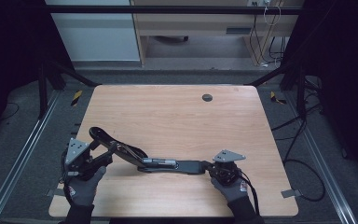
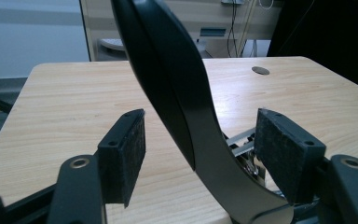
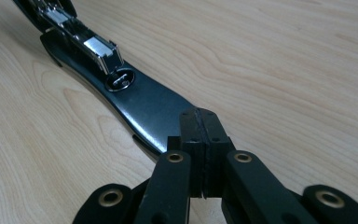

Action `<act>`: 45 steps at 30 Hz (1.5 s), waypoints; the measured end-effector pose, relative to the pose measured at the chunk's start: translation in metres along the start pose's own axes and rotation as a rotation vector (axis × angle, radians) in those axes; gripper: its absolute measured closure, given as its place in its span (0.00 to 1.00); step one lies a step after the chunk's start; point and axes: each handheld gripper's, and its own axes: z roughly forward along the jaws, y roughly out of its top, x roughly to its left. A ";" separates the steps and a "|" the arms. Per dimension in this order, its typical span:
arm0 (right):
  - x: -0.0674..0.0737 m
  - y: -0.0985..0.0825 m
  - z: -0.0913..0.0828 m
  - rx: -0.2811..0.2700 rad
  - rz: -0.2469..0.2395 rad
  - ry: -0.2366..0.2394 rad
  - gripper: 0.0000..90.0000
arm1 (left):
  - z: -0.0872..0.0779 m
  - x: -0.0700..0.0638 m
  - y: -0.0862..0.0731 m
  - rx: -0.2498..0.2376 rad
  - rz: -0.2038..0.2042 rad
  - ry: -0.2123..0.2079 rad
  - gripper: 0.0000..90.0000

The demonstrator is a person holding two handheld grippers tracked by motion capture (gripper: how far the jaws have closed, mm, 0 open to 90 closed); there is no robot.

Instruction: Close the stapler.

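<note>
You are working with one stapler (image 1: pixel 142 161), a long black one lying swung open on the tabletop (image 1: pixel 177 116), so its two halves are showing: one curved top arm (image 2: pixel 177 93) and one flat base (image 3: pixel 144 105). You are holding two claws, one left claw (image 1: pixel 103 161) and one right claw (image 1: pixel 209 166), and each is showing two black pads (image 2: pixel 126 149). Two gloved hands (image 1: pixel 81 186) are coming in from the near edge. The one tabletop is carrying one round grommet hole (image 1: pixel 207 97). On the base, one round metal anvil (image 3: pixel 120 79) is showing, beside one silver staple channel (image 3: pixel 98 49)
</note>
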 end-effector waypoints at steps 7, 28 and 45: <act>0.002 -0.003 0.007 0.017 0.010 0.000 1.00 | 0.002 0.005 0.000 -0.019 -0.038 0.009 0.45; 0.003 -0.009 0.019 0.041 0.024 0.006 1.00 | 0.002 0.008 0.001 -0.053 -0.081 -0.012 0.66; 0.002 -0.012 0.019 0.021 0.039 0.008 1.00 | 0.004 -0.011 0.012 -0.071 -0.070 -0.038 0.69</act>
